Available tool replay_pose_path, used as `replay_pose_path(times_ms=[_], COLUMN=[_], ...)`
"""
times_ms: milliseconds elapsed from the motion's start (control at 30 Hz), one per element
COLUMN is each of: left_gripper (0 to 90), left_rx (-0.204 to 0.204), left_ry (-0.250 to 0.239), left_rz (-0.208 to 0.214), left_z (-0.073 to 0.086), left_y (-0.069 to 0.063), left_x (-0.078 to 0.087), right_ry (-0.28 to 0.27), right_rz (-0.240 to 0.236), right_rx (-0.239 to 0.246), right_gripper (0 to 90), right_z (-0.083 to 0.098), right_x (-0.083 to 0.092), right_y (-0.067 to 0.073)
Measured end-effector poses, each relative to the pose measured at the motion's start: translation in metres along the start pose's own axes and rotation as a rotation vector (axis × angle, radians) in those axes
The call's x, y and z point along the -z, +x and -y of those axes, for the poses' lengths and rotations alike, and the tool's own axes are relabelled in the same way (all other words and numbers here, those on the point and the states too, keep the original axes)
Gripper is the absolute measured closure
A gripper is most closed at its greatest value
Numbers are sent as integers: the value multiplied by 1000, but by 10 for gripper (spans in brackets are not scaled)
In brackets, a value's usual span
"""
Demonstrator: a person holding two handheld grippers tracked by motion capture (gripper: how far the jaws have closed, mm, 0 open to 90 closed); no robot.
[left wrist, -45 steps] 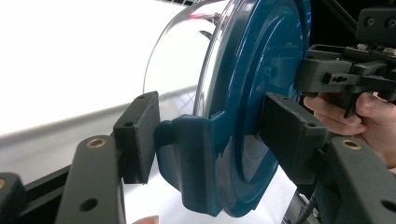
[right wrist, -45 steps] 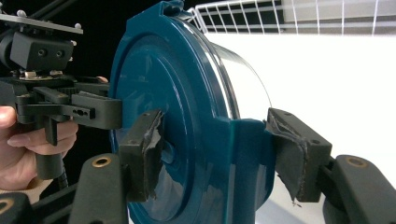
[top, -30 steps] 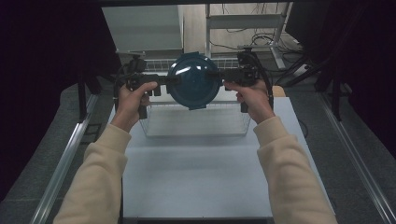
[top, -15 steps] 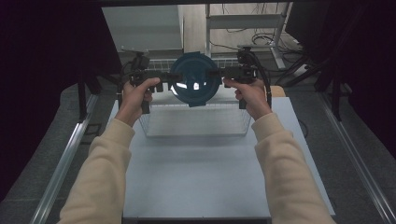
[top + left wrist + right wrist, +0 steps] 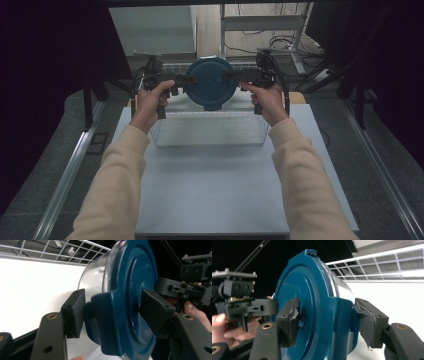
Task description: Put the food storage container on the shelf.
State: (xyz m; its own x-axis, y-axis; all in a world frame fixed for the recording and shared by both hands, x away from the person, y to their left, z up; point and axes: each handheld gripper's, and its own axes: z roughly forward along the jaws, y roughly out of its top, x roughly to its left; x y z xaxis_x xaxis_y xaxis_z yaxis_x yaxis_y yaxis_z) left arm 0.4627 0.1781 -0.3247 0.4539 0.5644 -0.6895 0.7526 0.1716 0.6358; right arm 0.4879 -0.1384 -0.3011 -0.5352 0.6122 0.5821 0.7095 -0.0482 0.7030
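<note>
Holding a round container with a blue lid (image 5: 210, 82) up between two grippers, above the far edge of a wire basket (image 5: 210, 131) on the white table (image 5: 215, 185).

From the high view, the lid's flat face is turned toward the person, so the container's axis runs away from them, toward the back of the room; its body is hidden behind the lid. The left gripper (image 5: 176, 86) and right gripper (image 5: 239, 78) meet its rim from opposite sides. In the left gripper view, the jaws are clamped on a blue tab at the lid's rim (image 5: 110, 320), the clear body (image 5: 96, 277) reaching left over the bright table; the lower edge is cut off. In the right gripper view, worn, torn pads (image 5: 294, 317) pinch the opposite tab (image 5: 339, 325), and the other gripper (image 5: 247, 305) with fingers behind it sits beyond the lid.
</note>
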Motion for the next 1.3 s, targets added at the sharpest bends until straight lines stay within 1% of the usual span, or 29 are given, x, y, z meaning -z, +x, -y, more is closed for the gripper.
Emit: replay_pose_path(times_ms=[200, 333, 367, 400, 500, 567, 633, 667, 700, 733, 767, 800, 867, 933, 1000, 1100, 1167, 1200, 1267, 1300], left_gripper=[381, 378, 376, 375, 374, 373, 369, 350, 320, 293, 266, 246, 227, 213, 208, 208, 205, 206, 207, 207], left_rx=[55, 97, 97, 107, 100, 99, 92, 77, 65, 62, 60, 50, 10, -29, -54, -83, -107, -120, -120, -118], left_ry=[-3, -11, -11, -17, -24, -25, -30, -45, -58, -71, -80, -88, -91, -81, -85, -75, -62, -60, -52, -54], left_rz=[1, 7, 7, 7, 8, 12, 4, -27, -52, -51, -48, -58, -93, -109, -113, -101, -107, -111, -97, -92], left_z=[-1, -3, -3, -3, -3, -3, -2, -2, -2, -2, -2, -2, 0, 3, 7, 15, 19, 21, 25, 27], left_y=[7, 14, 14, 16, 17, 17, 16, 13, 10, 9, 7, 5, 0, -5, -10, -15, -17, -18, -16, -15], left_x=[-9, -15, -15, -18, -19, -19, -19, -18, -17, -15, -12, -10, -4, 3, 10, 17, 21, 22, 23, 23], right_ry=[7, 4, 4, 2, -6, -7, -16, -21, -26, -34, -40, -44, -55, -55, -49, -43, -42, -30, -5, 4], right_rz=[-1, 16, 16, 27, 23, 24, 33, 50, 75, 86, 83, 79, 99, 128, 156, 167, 163, 157, 151, 156], right_rx=[-101, -169, -169, -199, -211, -209, -196, -180, -149, -123, -109, -102, -69, -33, 2, 44, 74, 86, 121, 146], right_gripper=[385, 381, 381, 379, 378, 374, 357, 312, 252, 204, 177, 154, 126, 105, 97, 94, 94, 95, 98, 98], right_z=[-2, -2, -2, -1, 0, 1, 2, 3, 3, 3, 4, 4, 5, 6, 8, 12, 15, 16, 19, 20], right_x=[-6, -11, -11, -13, -13, -12, -12, -11, -11, -10, -10, -8, -5, 0, 5, 13, 18, 20, 22, 24], right_y=[-14, -21, -21, -24, -27, -26, -25, -22, -19, -15, -12, -9, -3, 2, 6, 10, 12, 12, 13, 13])
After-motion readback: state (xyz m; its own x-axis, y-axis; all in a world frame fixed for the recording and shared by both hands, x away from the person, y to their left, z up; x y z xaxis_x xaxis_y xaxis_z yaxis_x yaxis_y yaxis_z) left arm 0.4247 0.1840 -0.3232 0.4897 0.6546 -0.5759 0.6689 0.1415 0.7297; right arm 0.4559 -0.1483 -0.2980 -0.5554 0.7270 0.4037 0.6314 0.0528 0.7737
